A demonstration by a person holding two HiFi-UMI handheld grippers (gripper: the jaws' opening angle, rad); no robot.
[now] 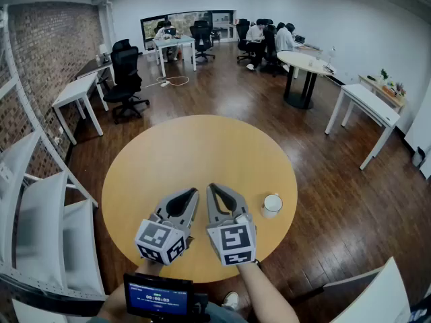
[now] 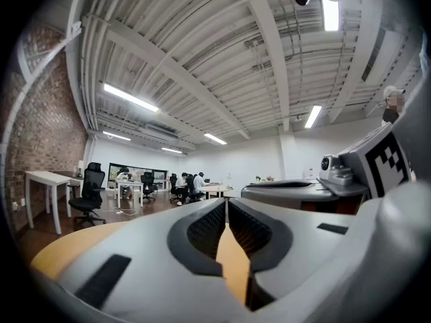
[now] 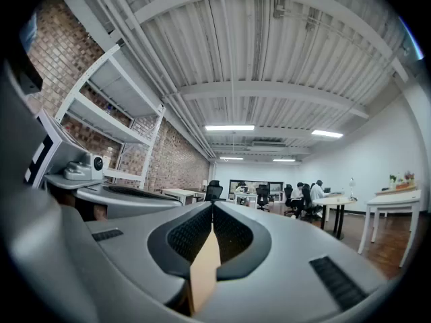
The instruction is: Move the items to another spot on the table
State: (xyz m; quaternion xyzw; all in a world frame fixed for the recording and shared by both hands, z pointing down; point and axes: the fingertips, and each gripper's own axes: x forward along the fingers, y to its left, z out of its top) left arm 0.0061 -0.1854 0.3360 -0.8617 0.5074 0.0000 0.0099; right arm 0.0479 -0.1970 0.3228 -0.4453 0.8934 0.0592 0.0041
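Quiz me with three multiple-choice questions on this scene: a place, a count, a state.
1. Where on the round table is the white cup? A centre; B near its right edge, by the right gripper; C far-left edge.
2. How many cups are on the table? A one; B three; C five.
3. How do the left gripper and right gripper stand? A both wide open; B left holds the cup; C both shut, empty.
Answers: B, it sits right of the right gripper; A, only one shows; C, both gripper views show jaws together, nothing between.

No readable text — screen (image 1: 157,296) digits too blurred (bottom edge, head view).
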